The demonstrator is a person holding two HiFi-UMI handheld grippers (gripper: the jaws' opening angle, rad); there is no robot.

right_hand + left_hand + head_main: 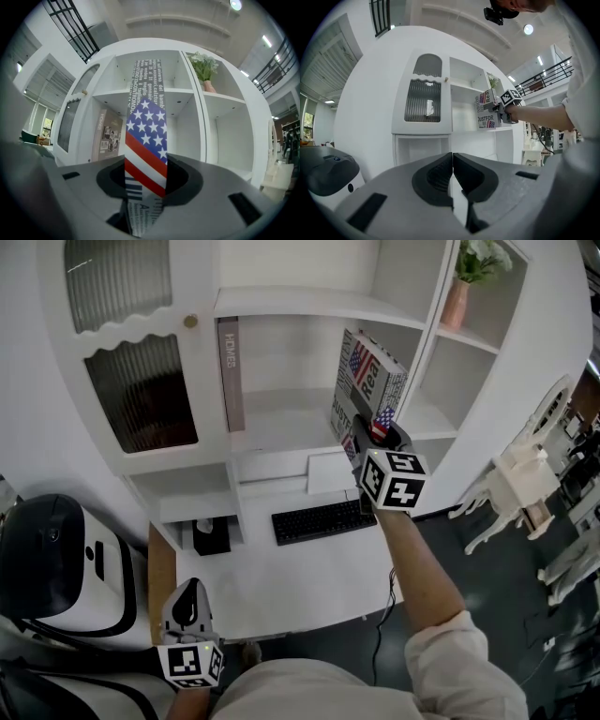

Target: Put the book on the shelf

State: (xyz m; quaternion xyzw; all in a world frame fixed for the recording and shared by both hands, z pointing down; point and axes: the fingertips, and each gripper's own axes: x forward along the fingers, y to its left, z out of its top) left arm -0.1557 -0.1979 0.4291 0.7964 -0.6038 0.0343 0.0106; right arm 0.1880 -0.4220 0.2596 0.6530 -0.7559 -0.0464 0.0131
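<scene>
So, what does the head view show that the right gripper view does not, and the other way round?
Only the head view: the black keyboard on the white desk, the left claw low at the left, and white chairs at the right.
Only the right gripper view: a close look at the right claw clamped on the flag-printed book by its spine, and black railings overhead.
Both: that book, the HOMES book standing at the cubby's left, and the plant in a pink vase on the right-hand shelf.
</scene>
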